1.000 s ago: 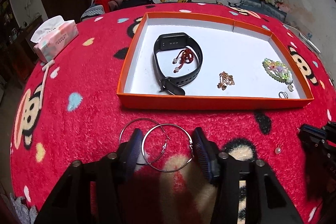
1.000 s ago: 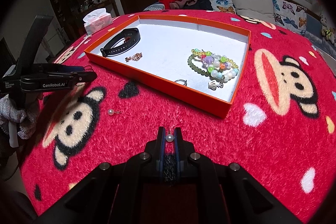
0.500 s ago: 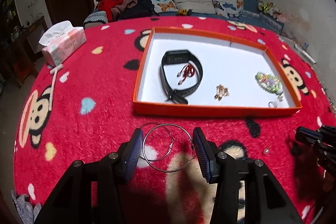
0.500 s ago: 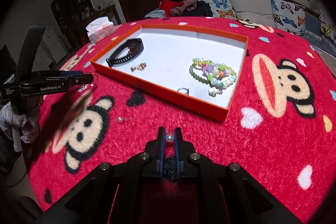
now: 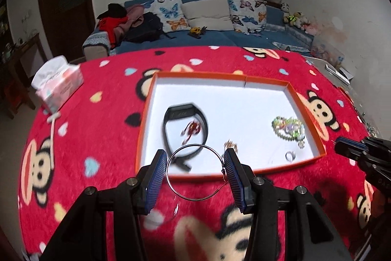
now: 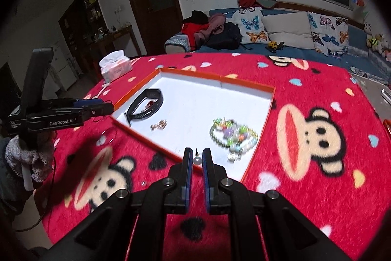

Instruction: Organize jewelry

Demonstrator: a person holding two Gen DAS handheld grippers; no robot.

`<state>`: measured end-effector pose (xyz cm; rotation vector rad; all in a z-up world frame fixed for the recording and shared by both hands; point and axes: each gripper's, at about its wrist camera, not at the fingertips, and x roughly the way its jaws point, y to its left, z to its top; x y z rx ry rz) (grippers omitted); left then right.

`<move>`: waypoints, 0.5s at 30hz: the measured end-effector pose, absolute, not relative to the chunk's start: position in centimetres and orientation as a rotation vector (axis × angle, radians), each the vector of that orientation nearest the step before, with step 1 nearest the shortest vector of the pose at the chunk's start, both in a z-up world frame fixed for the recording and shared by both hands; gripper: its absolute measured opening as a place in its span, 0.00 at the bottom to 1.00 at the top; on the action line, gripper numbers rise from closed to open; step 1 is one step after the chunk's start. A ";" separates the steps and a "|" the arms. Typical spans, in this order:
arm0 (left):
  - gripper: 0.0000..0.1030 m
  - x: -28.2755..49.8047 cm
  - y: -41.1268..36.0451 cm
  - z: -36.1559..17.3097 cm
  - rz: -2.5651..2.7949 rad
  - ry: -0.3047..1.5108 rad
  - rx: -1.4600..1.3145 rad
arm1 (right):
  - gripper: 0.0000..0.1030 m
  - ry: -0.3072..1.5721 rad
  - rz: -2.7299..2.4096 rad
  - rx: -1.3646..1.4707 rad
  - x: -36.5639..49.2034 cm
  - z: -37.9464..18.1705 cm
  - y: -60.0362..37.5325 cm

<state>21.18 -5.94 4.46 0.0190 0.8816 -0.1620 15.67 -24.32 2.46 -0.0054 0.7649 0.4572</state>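
Note:
My left gripper (image 5: 195, 173) is shut on a large silver hoop earring (image 5: 195, 172), held in the air above the near rim of the orange tray (image 5: 244, 174). My right gripper (image 6: 197, 162) is shut on a pearl stud earring (image 6: 197, 160), also raised over the tray's near edge (image 6: 151, 142). The tray holds a black wristband (image 5: 185, 129) with a small red charm (image 5: 191, 129) inside it, a gold piece (image 5: 231, 144), a beaded bracelet (image 5: 288, 127) and a ring (image 5: 289, 155). A second hoop (image 6: 108, 133) lies on the red cloth.
A tissue pack (image 5: 58, 83) stands at the table's far left, with a white stick (image 5: 52, 129) beside it. The red monkey-print cloth (image 5: 85, 138) covers the round table. A small stud (image 6: 143, 184) lies on the cloth. A sofa with cushions (image 5: 207, 16) is behind.
Both grippers rose and moved forward toward the tray with their earrings. The left one lifted one hoop off the cloth; the other hoop stayed there.

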 end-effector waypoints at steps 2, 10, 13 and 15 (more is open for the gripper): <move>0.50 22.4 -6.6 4.5 -0.174 0.882 0.026 | 0.10 0.762 0.447 -0.014 16.5 2.3 -24.0; 0.50 27.4 -8.6 2.7 -0.203 0.920 0.031 | 0.10 0.797 0.419 -0.035 19.0 0.7 -23.6; 0.50 28.7 -9.1 1.9 -0.215 0.934 0.028 | 0.10 0.811 0.412 -0.029 19.5 0.1 -23.7; 0.50 29.4 -9.7 1.5 -0.229 0.936 0.032 | 0.10 0.820 0.408 -0.029 19.8 -0.3 -23.8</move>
